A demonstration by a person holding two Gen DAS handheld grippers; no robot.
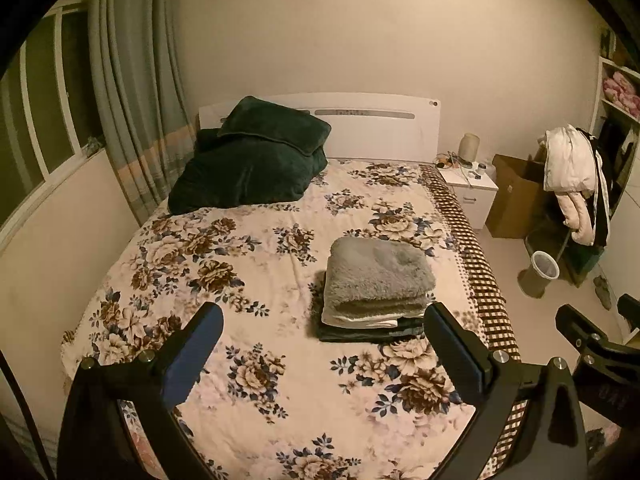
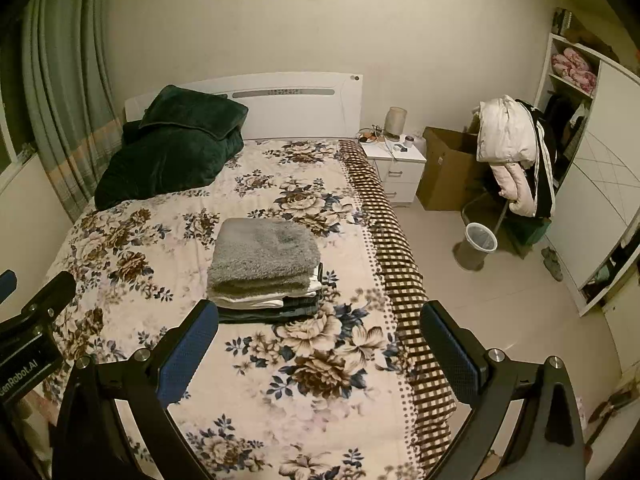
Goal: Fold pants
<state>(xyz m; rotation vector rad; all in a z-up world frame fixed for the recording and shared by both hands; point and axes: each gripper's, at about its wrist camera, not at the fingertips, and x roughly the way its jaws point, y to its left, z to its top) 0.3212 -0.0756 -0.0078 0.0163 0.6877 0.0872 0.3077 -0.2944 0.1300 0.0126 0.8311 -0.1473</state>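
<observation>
A stack of folded garments lies on the floral bedspread (image 1: 256, 264), right of the bed's middle: fluffy grey folded pants (image 1: 378, 276) on top, a white layer and dark folded clothes (image 1: 372, 332) under them. The stack also shows in the right wrist view (image 2: 262, 258). My left gripper (image 1: 324, 314) is open and empty, held above the bed's near part, short of the stack. My right gripper (image 2: 320, 312) is open and empty, near the bed's right side; it shows at the right edge of the left wrist view (image 1: 592, 344).
Dark green pillow and blanket (image 1: 256, 156) lie at the headboard. A white nightstand (image 2: 396, 168), a cardboard box (image 2: 448, 168), a chair hung with coats (image 2: 516, 152), a bin (image 2: 478, 246) and a wardrobe (image 2: 596, 184) stand right of the bed. Curtains (image 1: 132, 80) hang at left.
</observation>
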